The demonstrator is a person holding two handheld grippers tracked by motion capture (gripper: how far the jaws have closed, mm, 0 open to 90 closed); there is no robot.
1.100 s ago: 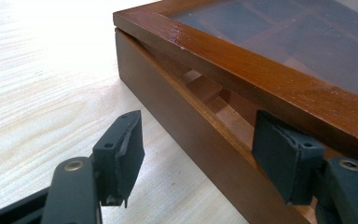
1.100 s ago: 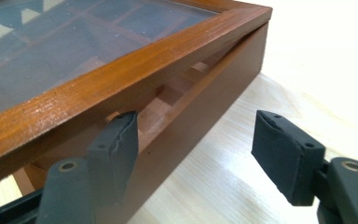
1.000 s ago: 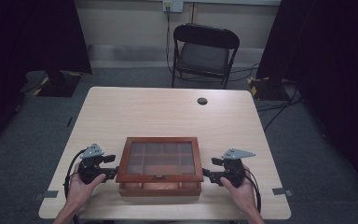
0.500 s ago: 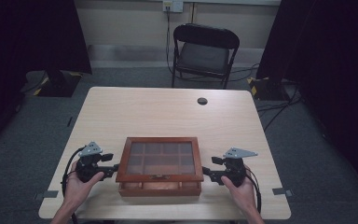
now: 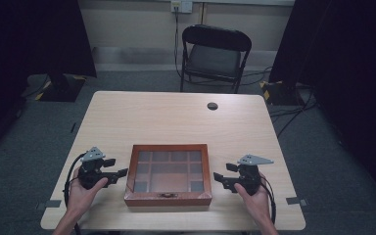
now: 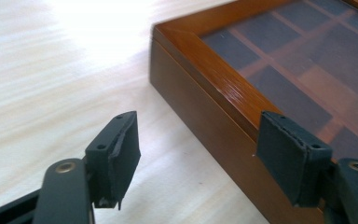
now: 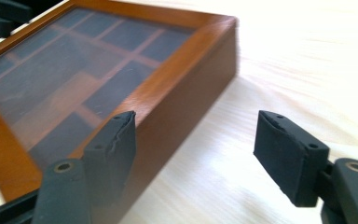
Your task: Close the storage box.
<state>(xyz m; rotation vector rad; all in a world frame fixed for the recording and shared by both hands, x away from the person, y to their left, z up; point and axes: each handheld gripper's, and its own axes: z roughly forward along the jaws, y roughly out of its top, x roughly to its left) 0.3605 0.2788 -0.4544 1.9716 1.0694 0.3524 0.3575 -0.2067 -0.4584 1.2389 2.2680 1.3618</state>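
Both grippers flank the glass-lidded wooden box [image 5: 168, 174], left gripper [image 5: 119, 173] and right gripper [image 5: 219, 176] jaws spread wide, empty, probably poised to grasp its sides.

Both forearms came in from the near edge. The left hand [image 5: 85, 188] held the left gripper [image 5: 120, 174] low, pointing right, fingers [image 6: 114, 161] spread wide apart. The right hand [image 5: 254, 196] held the right gripper [image 5: 219, 177] low, pointing left, its fingers [image 7: 289, 156] likewise spread, gripping nothing.
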